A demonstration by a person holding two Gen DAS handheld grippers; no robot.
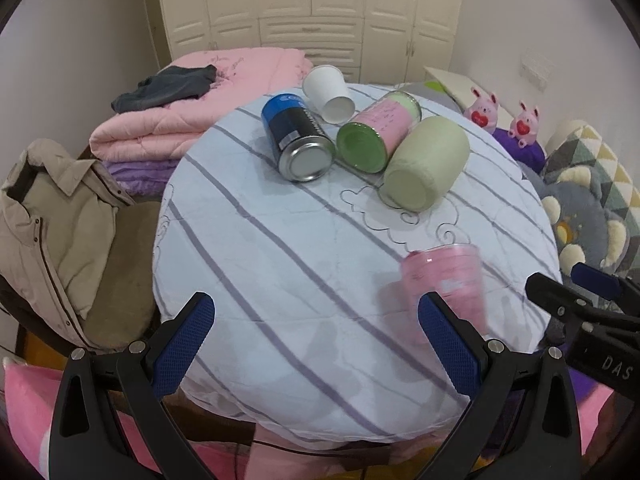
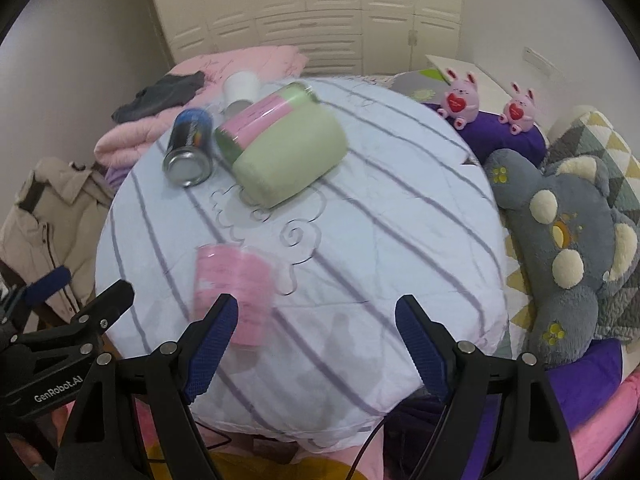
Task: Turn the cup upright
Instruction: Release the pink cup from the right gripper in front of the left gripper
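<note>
On the near right part of the round striped counter (image 1: 280, 264), a translucent pink cup (image 1: 446, 280) is blurred; its wider rim faces far and its narrower base faces near, but I cannot tell whether it stands or tilts. Nothing grips it. Both the left hand-held gripper (image 1: 316, 340) and right hand-held gripper (image 2: 316, 344) are spread wide and empty. Farther back lie 4 things on their sides: a blue can (image 1: 296, 136), a white paper cup (image 1: 328, 92), a pink-and-green container (image 1: 376, 132) and a pale green cup (image 1: 426, 162).
</note>
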